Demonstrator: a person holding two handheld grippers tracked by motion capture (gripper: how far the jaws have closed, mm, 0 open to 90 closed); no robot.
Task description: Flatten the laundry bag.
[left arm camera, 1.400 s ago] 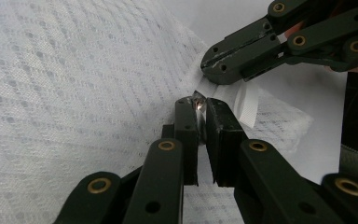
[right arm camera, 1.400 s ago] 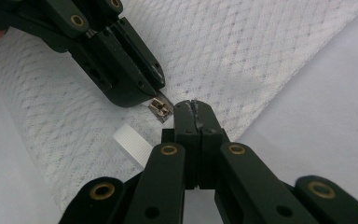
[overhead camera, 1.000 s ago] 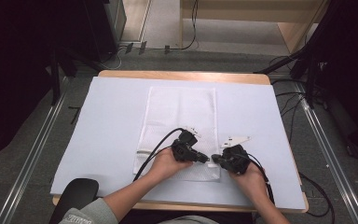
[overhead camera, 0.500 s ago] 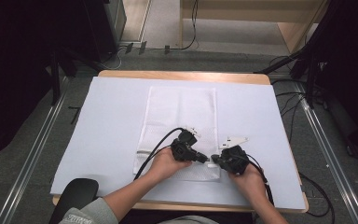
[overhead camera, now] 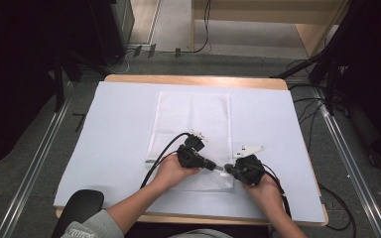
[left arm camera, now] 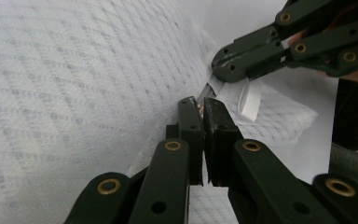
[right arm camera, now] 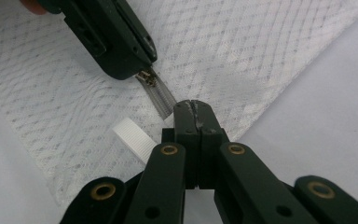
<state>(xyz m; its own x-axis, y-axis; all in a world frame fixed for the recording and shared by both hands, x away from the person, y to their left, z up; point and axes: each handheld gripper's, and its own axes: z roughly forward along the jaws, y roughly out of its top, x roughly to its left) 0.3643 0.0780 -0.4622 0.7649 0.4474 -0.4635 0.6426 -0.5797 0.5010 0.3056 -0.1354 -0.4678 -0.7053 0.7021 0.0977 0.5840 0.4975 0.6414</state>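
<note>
A white mesh bag (overhead camera: 191,119) lies flat on the white table cover, with its zip along the near edge. At the bag's near right corner, my left gripper (overhead camera: 218,167) is shut on the zipper pull (right arm camera: 154,91); its jaws (left arm camera: 204,105) pinch the small metal tab. Facing it tip to tip, my right gripper (overhead camera: 226,172) is shut on the bag's corner at the zip's end (right arm camera: 196,108). A short white ribbon tab (right arm camera: 133,136) sticks out beside that corner, and it hangs below the right gripper's jaws as the ribbon tab (left arm camera: 249,98).
The white cover (overhead camera: 114,134) spreads over most of the wooden table (overhead camera: 193,79). Cables trail from both grippers toward the near edge. A dark round seat back (overhead camera: 79,206) sits at the near left. Metal rails run along the floor on both sides.
</note>
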